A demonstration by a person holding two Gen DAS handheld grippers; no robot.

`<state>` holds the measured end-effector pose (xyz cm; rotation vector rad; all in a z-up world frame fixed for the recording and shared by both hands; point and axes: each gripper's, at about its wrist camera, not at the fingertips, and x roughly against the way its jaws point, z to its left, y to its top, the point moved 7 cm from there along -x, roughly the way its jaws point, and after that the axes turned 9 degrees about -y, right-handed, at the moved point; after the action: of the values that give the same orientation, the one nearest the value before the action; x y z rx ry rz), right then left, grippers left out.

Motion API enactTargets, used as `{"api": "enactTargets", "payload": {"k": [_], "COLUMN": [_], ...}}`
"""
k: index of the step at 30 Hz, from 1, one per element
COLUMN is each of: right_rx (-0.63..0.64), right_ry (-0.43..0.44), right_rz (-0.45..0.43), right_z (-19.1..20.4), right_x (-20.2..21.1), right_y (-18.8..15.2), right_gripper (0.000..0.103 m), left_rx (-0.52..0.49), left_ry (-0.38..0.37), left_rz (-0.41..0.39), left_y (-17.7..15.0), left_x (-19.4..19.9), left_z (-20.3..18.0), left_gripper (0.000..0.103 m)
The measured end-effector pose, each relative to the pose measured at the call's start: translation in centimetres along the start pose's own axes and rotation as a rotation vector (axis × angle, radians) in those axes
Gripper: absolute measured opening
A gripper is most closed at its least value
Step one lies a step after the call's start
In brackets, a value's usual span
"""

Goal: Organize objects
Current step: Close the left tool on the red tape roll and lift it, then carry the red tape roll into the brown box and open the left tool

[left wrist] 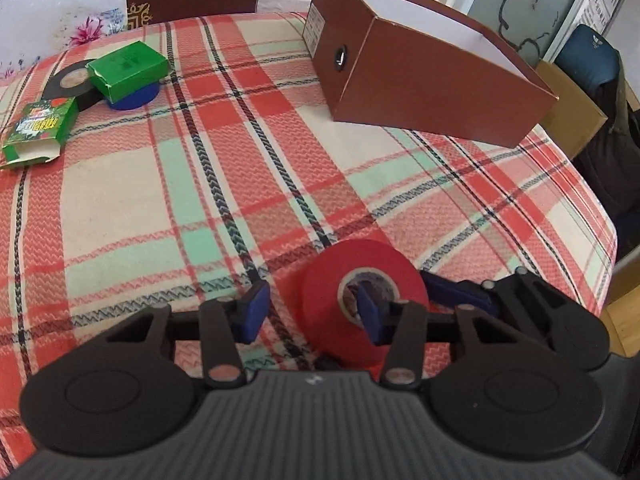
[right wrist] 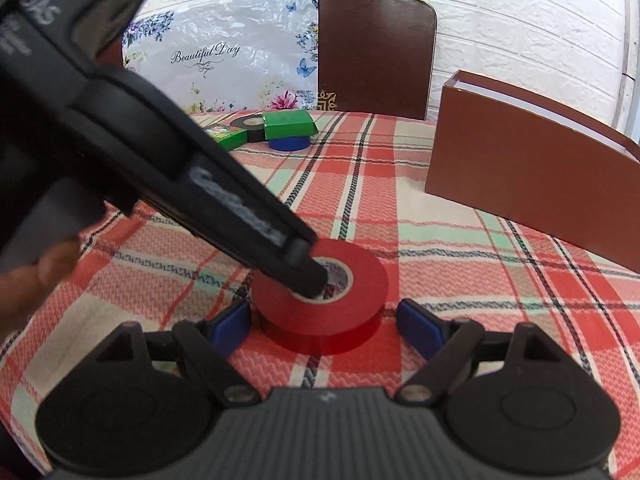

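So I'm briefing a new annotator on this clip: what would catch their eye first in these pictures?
The red tape roll on the plaid cloth, with both grippers on it: the left gripper has one finger in its core, the right gripper straddles it, open. Next, the brown box at the cloth's far right. Then the far-left cluster: green cartons over black and blue rolls.

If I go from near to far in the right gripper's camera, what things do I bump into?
Right gripper → red tape roll → blue tape roll → flowery bag at the very back.
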<state>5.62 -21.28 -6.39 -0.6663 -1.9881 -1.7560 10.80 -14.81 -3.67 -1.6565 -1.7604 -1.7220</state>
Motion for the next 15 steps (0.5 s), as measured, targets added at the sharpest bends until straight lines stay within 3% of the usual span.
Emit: {"api": "enactTargets", "payload": {"k": [2, 7, 15], "right_rx": [0.013, -0.022, -0.062], "right_ry": [-0.004, -0.008, -0.192], "right_rz": [-0.013, -0.08, -0.35], "right_z": [0.2, -0.5, -5.9], "right_x": [0.0, 0.9, 2.6], "right_y": [0.1, 0.7, 7.0], "right_gripper": [0.074, 0.073, 0.074], "left_rx": [-0.025, -0.035, -0.208], "left_ry": [0.009, 0.029, 0.027], "left_rz": [0.004, -0.032, -0.224], "left_y": [-0.1, 1.7, 11.0], "left_x": [0.0, 0.8, 2.4], "left_z": [-0.4, -1.7, -7.2], "left_gripper": [0.031, 0.029, 0.029]}}
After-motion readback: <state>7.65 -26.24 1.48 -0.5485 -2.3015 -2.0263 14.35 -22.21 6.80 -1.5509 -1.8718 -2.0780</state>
